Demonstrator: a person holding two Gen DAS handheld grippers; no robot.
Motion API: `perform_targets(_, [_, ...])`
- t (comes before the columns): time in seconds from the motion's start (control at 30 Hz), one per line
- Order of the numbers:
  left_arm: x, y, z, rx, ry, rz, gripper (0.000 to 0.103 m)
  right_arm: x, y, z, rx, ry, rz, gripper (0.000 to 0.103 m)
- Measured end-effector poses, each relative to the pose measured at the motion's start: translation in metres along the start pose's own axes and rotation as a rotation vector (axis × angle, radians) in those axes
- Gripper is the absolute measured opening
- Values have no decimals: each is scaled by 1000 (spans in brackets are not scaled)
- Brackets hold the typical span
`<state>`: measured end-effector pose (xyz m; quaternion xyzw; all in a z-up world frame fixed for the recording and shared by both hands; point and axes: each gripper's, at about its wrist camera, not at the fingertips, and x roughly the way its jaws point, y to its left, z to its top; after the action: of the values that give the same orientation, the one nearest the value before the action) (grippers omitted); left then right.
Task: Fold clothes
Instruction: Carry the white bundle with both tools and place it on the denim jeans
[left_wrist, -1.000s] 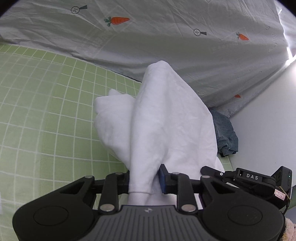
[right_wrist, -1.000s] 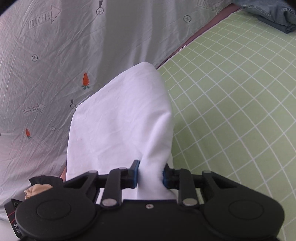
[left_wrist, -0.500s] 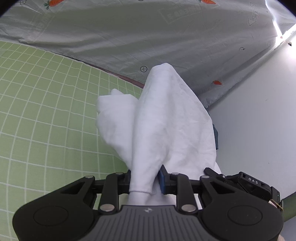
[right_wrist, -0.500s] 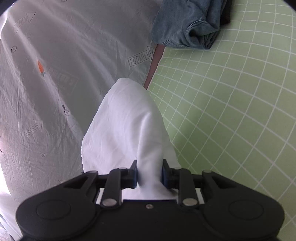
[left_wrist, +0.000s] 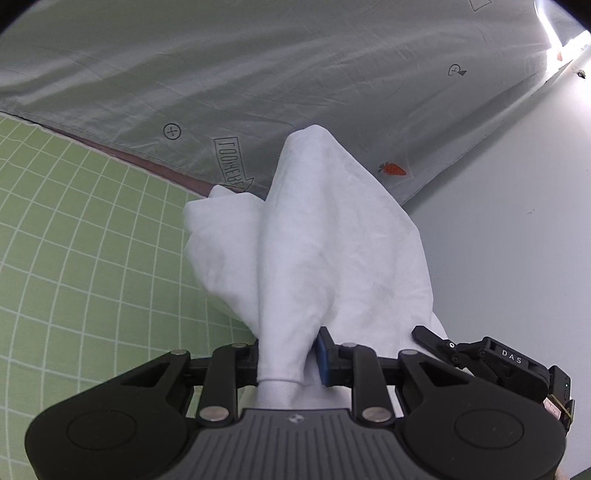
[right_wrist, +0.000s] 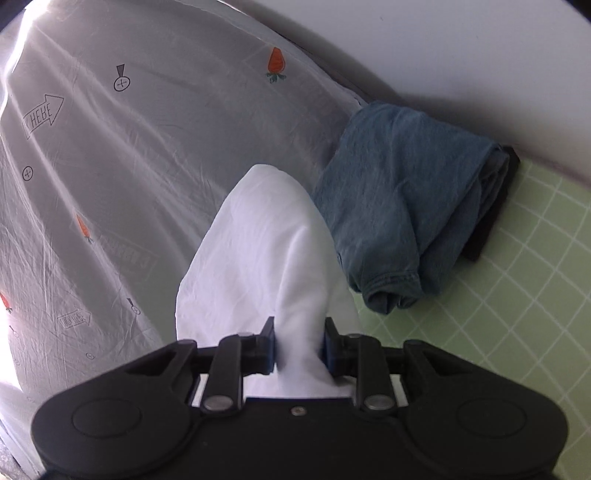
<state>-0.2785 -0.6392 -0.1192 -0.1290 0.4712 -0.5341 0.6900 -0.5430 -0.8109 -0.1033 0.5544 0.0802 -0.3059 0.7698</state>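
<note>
While jaws of left gripper (left_wrist: 286, 363) and right gripper (right_wrist: 299, 349) clamp bunched white cloth garment (left_wrist: 314, 251), garment hangs above green grid-patterned mat (left_wrist: 85, 258); folded blue denim garment (right_wrist: 406, 206) lies near.

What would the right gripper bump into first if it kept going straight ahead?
Apart from the white cloth it grips, probably the grey carrot-print sheet, beside the folded blue denim garment; depth is unclear.
</note>
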Motion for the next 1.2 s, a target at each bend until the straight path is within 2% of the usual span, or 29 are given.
perform_targets(0.2, [97, -28, 44, 21, -15, -56, 26, 36, 12, 92, -143, -57, -61, 25])
perform_targets(0.33, [171, -28, 60, -45, -40, -103, 29, 64, 21, 143, -279, -115, -135, 25])
perform_targets(0.4, [208, -25, 50, -14, -16, -28, 36, 81, 23, 161, -365, -131, -192, 26])
perform_targets(0.47, [237, -19, 39, 3, 5, 35, 43, 115, 20, 166, -499, -98, -332, 33])
perform_targets(0.5, [242, -15, 34, -7, 3, 37, 45, 128, 17, 161, -552, -85, -382, 35])
perform_targets(0.57, [245, -4, 28, -55, -1, -1, 60, 148, 11, 151, -646, -70, -459, 58])
perform_targets(0.6, [246, -1, 29, -71, 7, -10, 62, 153, 10, 144, -688, -70, -479, 73])
perform_targets(0.63, [244, -1, 28, -58, 10, -8, 63, 158, 9, 137, -730, -69, -497, 79])
perform_targets(0.7, [240, -5, 30, -18, 22, 6, 67, 158, 10, 130, -768, -80, -518, 79])
perform_targets(0.77, [232, -16, 34, 61, 52, 51, 79, 153, 14, 127, -777, -86, -529, 82])
perform_targets(0.8, [224, -23, 36, 113, 57, 80, 80, 149, 17, 126, -778, -90, -540, 89])
perform_targets(0.9, [187, -44, 32, 278, 10, 142, 86, 128, 25, 116, -781, -123, -551, 91])
perform_targets(0.93, [173, -49, 30, 317, -14, 150, 92, 120, 28, 112, -785, -135, -552, 91])
perform_targets(0.97, [159, -52, 28, 341, -34, 154, 98, 111, 33, 104, -802, -149, -564, 91])
perform_targets(1.07, [109, -60, 16, 397, -104, 115, 103, 83, 43, 80, -831, -180, -586, 101])
perform_targets(1.13, [75, -68, 9, 452, -124, 95, 103, 54, 45, 61, -795, -229, -544, 101])
perform_targets(1.2, [46, -75, 5, 486, -154, 112, 103, 24, 50, 38, -741, -268, -478, 101])
